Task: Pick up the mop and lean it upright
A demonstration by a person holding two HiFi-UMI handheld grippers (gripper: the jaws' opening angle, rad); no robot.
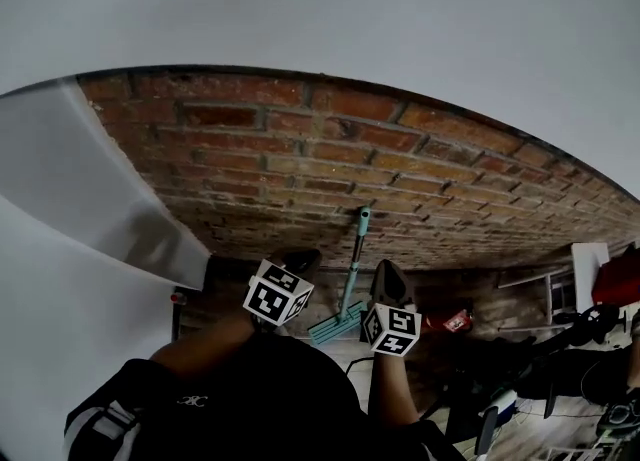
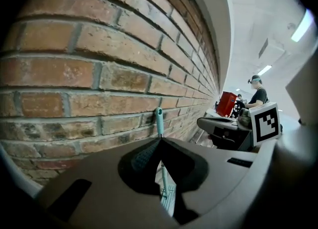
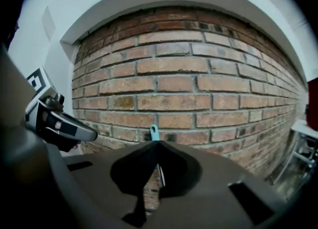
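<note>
A teal mop (image 1: 356, 254) stands upright against the brick wall (image 1: 300, 149), its flat head (image 1: 335, 327) on the floor. My left gripper (image 1: 298, 261) hangs just left of the handle and my right gripper (image 1: 388, 277) just right of it; neither touches it. In the left gripper view the jaws of the left gripper (image 2: 160, 139) meet at the tips with nothing held, and the mop handle (image 2: 159, 119) rises behind them. The right gripper (image 3: 158, 142) is likewise shut and empty, with the handle's top (image 3: 154, 132) showing beyond its tips.
A white panel (image 1: 90, 199) juts out at the left of the wall. A white rack (image 1: 585, 279) with a red box (image 1: 618, 279) stands at the right, with dark equipment and cables in front. A small red item (image 1: 455, 322) lies on the floor. A person (image 2: 257, 96) sits far off.
</note>
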